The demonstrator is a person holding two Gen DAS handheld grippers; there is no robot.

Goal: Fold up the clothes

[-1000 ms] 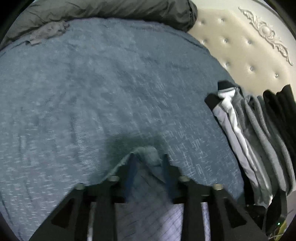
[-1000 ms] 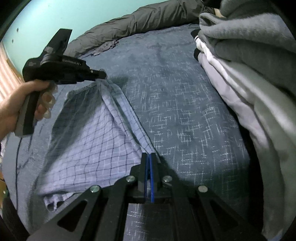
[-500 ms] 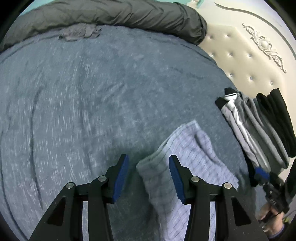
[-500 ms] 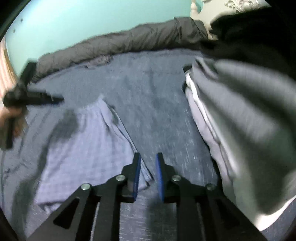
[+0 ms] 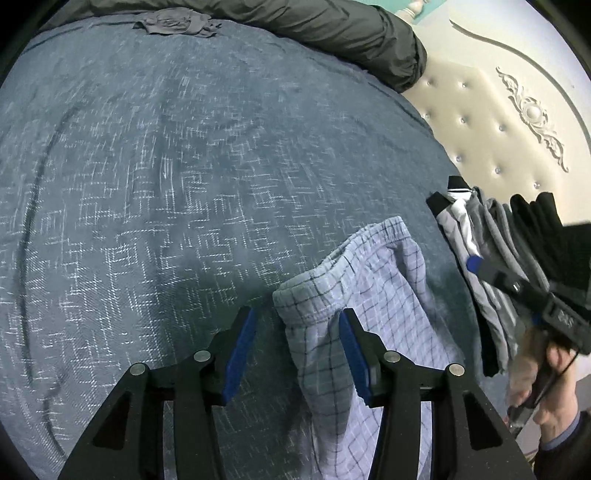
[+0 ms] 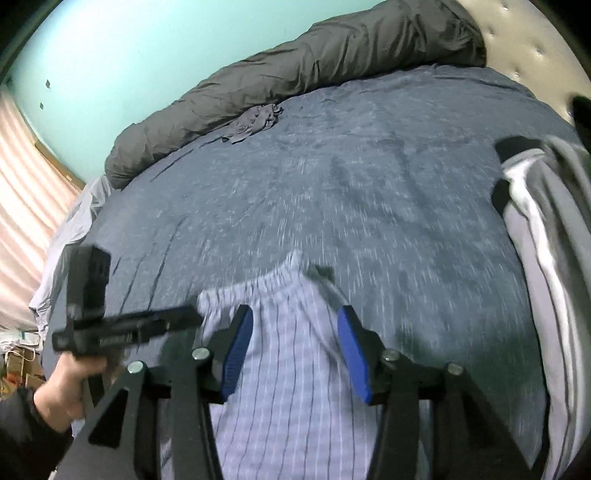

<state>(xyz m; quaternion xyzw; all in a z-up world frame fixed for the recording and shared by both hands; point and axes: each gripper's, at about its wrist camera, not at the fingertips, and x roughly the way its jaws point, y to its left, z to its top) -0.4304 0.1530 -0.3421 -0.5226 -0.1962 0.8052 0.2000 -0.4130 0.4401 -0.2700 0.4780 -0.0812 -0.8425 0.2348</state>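
Pale blue checked cotton shorts lie released on the dark blue patterned bedspread, folded stack at three o'clock. Left gripper and right gripper have just opened, unloaded. Risk: loose waistband springs the fold open.

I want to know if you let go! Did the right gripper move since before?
Yes. The right gripper drew back from the folded stack, its jaws just opening off the checked shorts.

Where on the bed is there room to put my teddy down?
The biggest bare patch is the middle of the blue bedspread, between the checked shorts, the grey rolled duvet and the small crumpled grey cloth. It is crowded by the headboard, where the stack of folded clothes sits.
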